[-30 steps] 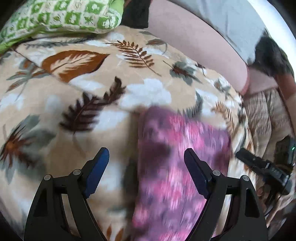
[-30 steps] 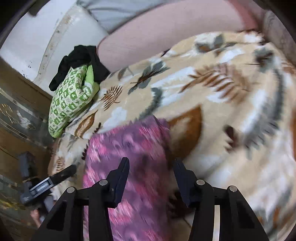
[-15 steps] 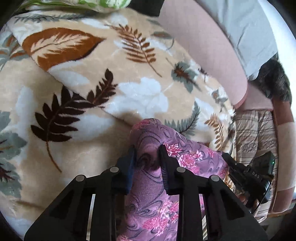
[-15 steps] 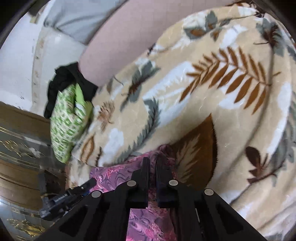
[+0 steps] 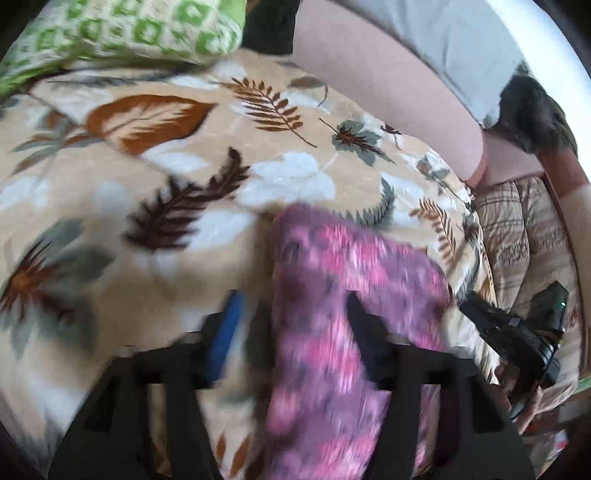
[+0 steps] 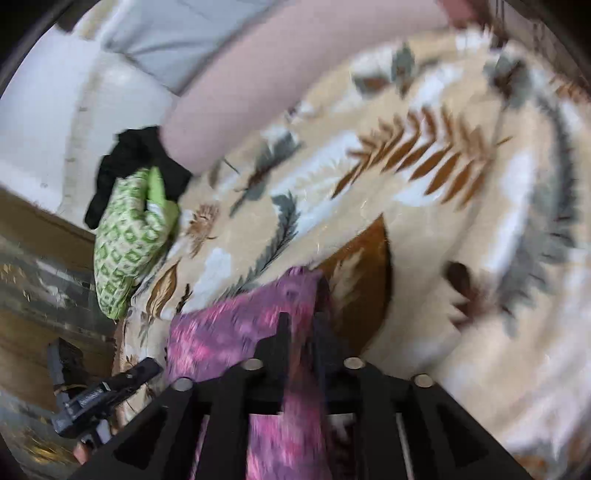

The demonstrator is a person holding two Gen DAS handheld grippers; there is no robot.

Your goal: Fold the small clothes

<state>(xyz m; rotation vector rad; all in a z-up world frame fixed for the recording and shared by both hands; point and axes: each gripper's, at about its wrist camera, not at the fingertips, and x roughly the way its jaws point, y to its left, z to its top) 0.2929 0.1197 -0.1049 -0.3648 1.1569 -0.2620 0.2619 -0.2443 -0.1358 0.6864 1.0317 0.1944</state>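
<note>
A small pink and purple floral garment lies on a beige leaf-print blanket. It also shows in the right wrist view. My left gripper is open, its blue-padded fingers spread over the garment's left edge; the frame is motion-blurred. My right gripper is shut on the garment's upper right corner, with cloth running down between the fingers. The right gripper also shows at the right edge of the left wrist view.
A green and white patterned pillow and a black cloth lie at the head of the bed. A pink bolster and grey sheet run along the far edge. A plaid quilt lies to the right.
My left gripper has opened, let go of the garment's edge and pulled back. My right gripper stays shut on the corner and has drawn back a little.
</note>
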